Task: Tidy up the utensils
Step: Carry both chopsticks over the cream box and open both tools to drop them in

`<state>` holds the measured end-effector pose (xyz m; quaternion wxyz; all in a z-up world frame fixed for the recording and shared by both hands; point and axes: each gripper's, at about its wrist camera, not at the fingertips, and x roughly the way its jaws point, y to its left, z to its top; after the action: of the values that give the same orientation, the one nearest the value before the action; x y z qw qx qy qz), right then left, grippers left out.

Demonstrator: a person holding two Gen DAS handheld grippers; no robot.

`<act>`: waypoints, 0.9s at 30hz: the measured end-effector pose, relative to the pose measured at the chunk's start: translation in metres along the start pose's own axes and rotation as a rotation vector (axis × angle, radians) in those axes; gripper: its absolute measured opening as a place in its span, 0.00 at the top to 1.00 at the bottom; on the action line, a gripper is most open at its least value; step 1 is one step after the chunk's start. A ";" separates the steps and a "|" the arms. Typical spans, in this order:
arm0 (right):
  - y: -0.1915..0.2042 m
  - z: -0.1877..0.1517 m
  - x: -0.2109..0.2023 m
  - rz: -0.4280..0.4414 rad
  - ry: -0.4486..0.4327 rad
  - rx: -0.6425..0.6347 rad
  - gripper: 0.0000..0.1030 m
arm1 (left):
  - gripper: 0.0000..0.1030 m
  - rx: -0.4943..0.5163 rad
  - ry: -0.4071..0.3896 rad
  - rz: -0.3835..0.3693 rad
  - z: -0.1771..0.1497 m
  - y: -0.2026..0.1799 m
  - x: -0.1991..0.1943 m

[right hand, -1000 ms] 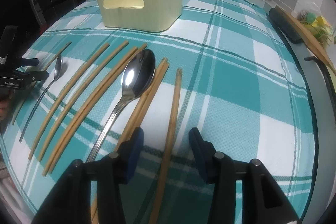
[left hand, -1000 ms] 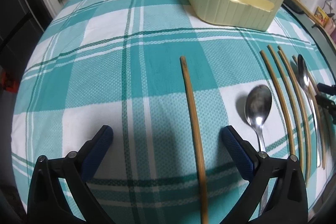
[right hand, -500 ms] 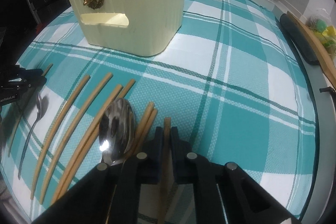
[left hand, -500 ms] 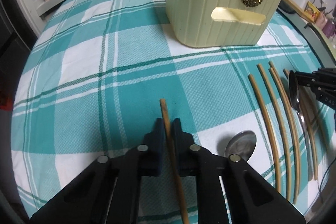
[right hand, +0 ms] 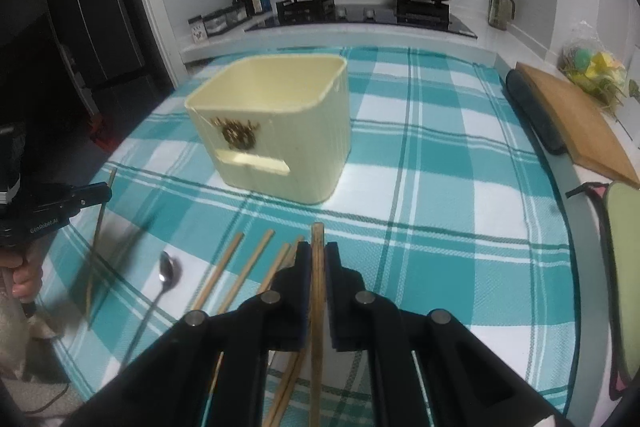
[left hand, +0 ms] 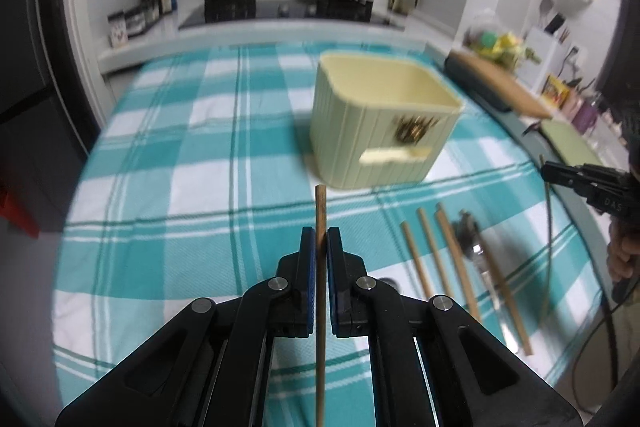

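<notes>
- Half a second ago both grippers sat low over the cloth with the bin looming close; now both views look down on the bin [left hand: 384,119] from higher up, and its open top shows.
- The left gripper [left hand: 320,247] is clamped on 1 chopstick [left hand: 320,211], as it was half a second ago, but the stick is now lifted clear of the cloth [left hand: 192,155]; its tip points toward the bin and stops short of the bin's near wall.
- The right gripper [right hand: 317,259] is likewise clamped on a second chopstick [right hand: 317,239], also raised, its tip aimed at the cloth just in front of the bin [right hand: 276,131].
- 1 second ago both sets of jaws stood wide apart over sticks lying flat; now each pair is pressed together on its stick.
- In the right view the left gripper shows out to the left of the bin, level, with its stick hanging down through the closed tips, and a hand [right hand: 22,275] grips its handle.
- In the left view the right gripper shows to the right of the bin, level, with its stick slanting down from the tips.
- On the cloth in front of the bin lie 3 more chopsticks [left hand: 428,259] side by side, with a spoon [left hand: 474,247] just beside them.
- In the right view a small spoon [right hand: 168,271] lies in front of the bin, to the left of the loose sticks [right hand: 230,267].
- Both frames are blurred around the bin.
</notes>
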<state>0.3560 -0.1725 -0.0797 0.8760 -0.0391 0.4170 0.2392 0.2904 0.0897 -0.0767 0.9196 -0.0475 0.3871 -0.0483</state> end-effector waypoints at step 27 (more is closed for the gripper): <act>0.049 0.131 -0.120 0.000 -0.567 -0.003 0.93 | 0.97 -0.010 -0.317 -0.146 0.136 -0.015 -0.112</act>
<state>0.3620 -0.1405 0.1019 0.9576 0.0279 0.1547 0.2413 0.3086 0.0958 0.0988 0.9629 -0.0870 0.2327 -0.1052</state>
